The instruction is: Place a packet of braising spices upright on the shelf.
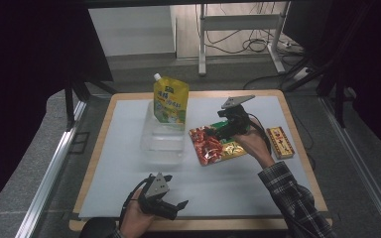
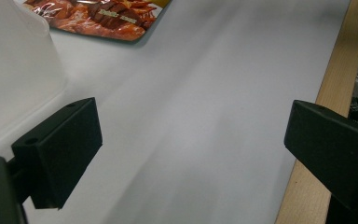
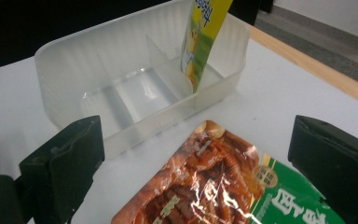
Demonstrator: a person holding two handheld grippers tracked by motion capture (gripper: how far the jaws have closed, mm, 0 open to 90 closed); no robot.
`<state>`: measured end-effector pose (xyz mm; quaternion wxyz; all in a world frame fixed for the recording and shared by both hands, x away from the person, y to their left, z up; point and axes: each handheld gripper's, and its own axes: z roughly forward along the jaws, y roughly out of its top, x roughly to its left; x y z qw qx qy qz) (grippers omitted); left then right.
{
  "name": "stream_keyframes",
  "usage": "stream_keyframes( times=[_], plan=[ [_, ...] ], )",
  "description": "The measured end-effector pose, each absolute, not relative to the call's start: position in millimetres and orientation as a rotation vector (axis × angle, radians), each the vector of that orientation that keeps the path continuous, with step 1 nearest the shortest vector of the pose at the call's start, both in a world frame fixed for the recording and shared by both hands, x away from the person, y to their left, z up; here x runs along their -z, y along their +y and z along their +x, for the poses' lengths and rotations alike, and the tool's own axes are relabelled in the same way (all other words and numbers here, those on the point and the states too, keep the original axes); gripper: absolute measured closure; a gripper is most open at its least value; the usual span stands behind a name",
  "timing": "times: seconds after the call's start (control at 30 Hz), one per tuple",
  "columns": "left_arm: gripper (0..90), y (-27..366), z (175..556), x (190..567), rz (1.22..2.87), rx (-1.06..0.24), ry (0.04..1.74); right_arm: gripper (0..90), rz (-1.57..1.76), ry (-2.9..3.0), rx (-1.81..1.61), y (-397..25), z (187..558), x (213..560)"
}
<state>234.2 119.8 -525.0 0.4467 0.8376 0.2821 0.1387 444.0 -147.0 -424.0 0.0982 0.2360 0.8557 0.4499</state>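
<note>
The right claw point(image 1: 217, 130) hangs over the red and green snack packet point(image 1: 216, 145), which lies flat on the white tabletop point(image 1: 129, 173) right of centre. In the right gripper view its two black jaws stand wide apart, one on each side of the snack packet point(image 3: 223, 186), gripping nothing; whether they touch the foil cannot be told. The packet's red end shows glossy printed food, and its green end carries white lettering.

Just left of the packet stands a clear plastic bin point(image 1: 162, 135) with a divider across it. In the right gripper view the bin point(image 3: 98, 60) shows two compartments, and a yellow spouted pouch point(image 3: 201, 37) stands upright in the one at the far end, leaning on the wall. From the high view the pouch point(image 1: 170, 101) rises well above the bin's rim, its white cap at the top.

To the right of the snack packet, near the tabletop's right edge, lies a small red and yellow box point(image 1: 281, 142), apart from the packet.

The left claw point(image 1: 174, 207) is held low at the near edge of the tabletop, well apart from everything else. In the left gripper view its jaws are spread wide with only bare white surface between them; a corner of the bin point(image 2: 14, 60) sits at the left, and an edge of the snack packet point(image 2: 98, 16) shows beyond it.
</note>
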Motion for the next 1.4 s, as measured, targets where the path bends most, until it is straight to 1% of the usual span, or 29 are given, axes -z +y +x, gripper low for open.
stream_keyframes(
  times=[0.5,0.77,1.4],
  plan=[
    [3.5,119,234,525,2.082,-0.344,0.692,3.6,0.68,2.547,-1.269,-168,425,443],
    [3.4,120,234,524,2.073,-0.34,0.685,2.9,0.762,2.518,-1.343,-180,420,445],
    [3.4,120,234,525,2.085,-0.343,0.68,2.6,0.884,2.47,-1.212,-221,426,468]
  ],
)
